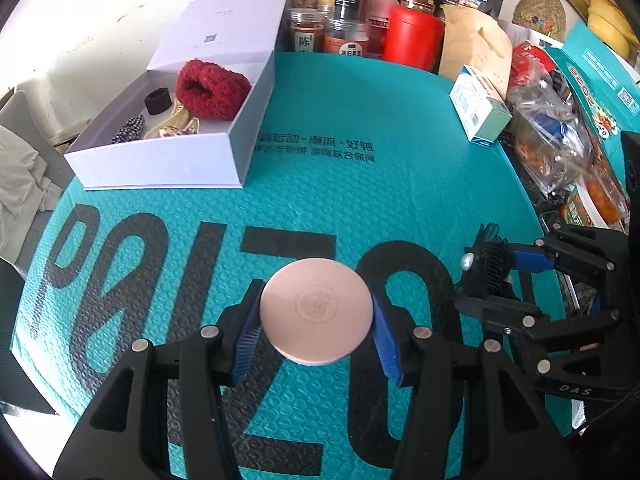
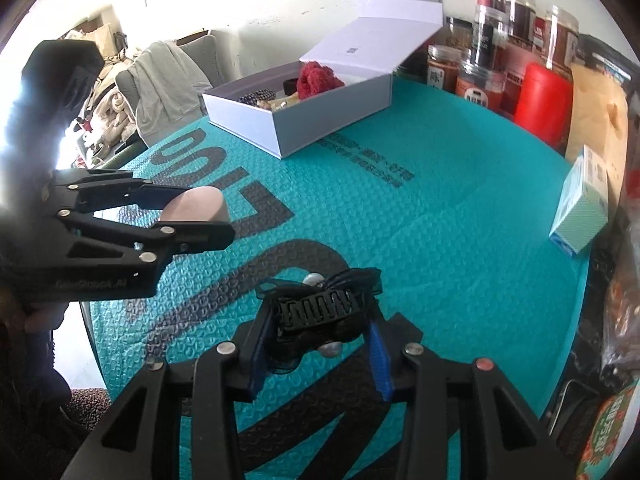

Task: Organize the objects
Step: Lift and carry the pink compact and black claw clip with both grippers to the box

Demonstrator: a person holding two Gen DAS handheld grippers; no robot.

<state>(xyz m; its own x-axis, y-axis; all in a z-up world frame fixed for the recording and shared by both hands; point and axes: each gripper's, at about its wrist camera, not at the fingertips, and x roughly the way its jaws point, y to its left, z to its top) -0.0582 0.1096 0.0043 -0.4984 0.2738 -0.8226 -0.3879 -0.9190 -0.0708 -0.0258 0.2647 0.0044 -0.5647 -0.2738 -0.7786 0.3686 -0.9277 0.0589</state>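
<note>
- The left gripper (image 1: 316,320) sat nearest its camera, its blue-padded fingers (image 1: 248,332) pressed against both sides of a round pink compact (image 1: 316,312), holding it above the teal mat (image 1: 360,168).
- The right gripper (image 2: 318,338) was likewise clamped, its pads gripping a black hair claw clip (image 2: 316,312) trimmed with dark mesh and pearl beads, over the mat's large black lettering.
- From the left wrist view, the right gripper stood just beside the left one, to its right, the two apart.
- Farther back on the mat lay an open white box (image 1: 168,160), lid standing up behind it.
- Inside the box rested a fuzzy red scrunchie (image 1: 212,88), a small black hair tie (image 1: 158,100), a gold clip (image 1: 176,124) and a dark beaded piece (image 1: 130,128).
- A small mint-green carton (image 1: 480,108) lay near the mat's right edge.
- Beyond the mat stood jars (image 1: 308,32), a red canister (image 1: 412,36) and a kraft paper bag (image 1: 476,44).
</note>
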